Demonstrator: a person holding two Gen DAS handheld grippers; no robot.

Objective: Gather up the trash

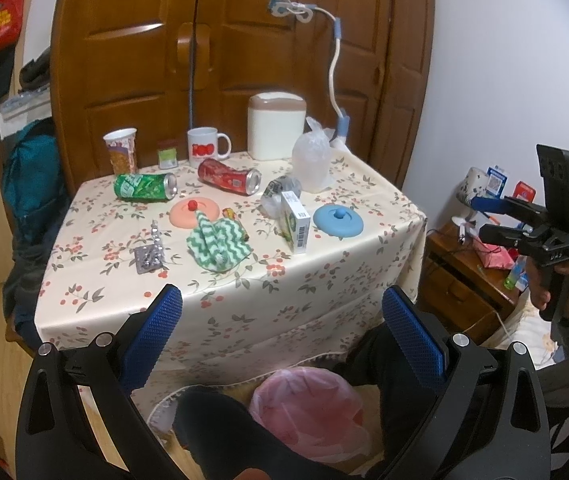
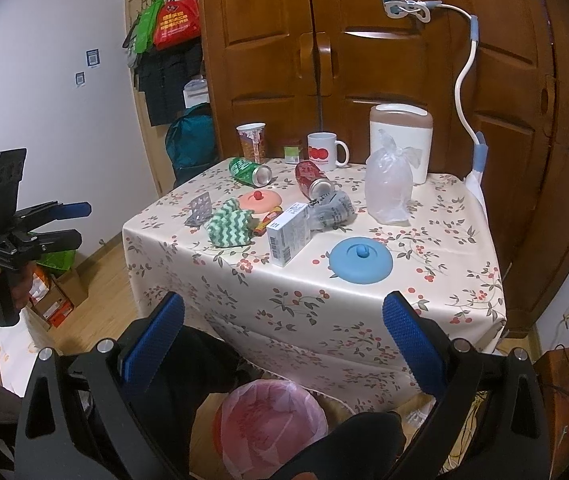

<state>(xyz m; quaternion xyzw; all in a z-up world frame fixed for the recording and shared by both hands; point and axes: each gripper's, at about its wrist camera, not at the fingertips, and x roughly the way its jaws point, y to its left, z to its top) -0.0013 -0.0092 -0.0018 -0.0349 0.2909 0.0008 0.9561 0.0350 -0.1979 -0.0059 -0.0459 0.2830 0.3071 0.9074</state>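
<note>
On the floral tablecloth (image 1: 324, 280) lie a green can (image 1: 144, 187) (image 2: 249, 171), a red can (image 1: 228, 176) (image 2: 311, 178), a crushed grey carton (image 1: 280, 196), a white box (image 1: 295, 222) (image 2: 287, 233), a blister pack (image 1: 149, 258), a candy wrapper (image 2: 268, 220) and a clear plastic bag (image 1: 311, 158) (image 2: 388, 184). A bin lined with a pink bag (image 1: 308, 412) (image 2: 270, 420) stands on the floor below the table's near edge. My left gripper (image 1: 282, 294) (image 2: 80, 222) and right gripper (image 2: 284, 300) (image 1: 480, 218) both hover open and empty in front of the table.
A green-white cloth (image 1: 220, 244), a pink lid (image 1: 195, 211), a blue lid (image 1: 338, 220), a paper cup (image 1: 121, 154), a mug (image 1: 204, 148) and a white canister (image 1: 276, 126) also sit on the table. A wooden wardrobe stands behind, a nightstand (image 1: 464, 276) at right.
</note>
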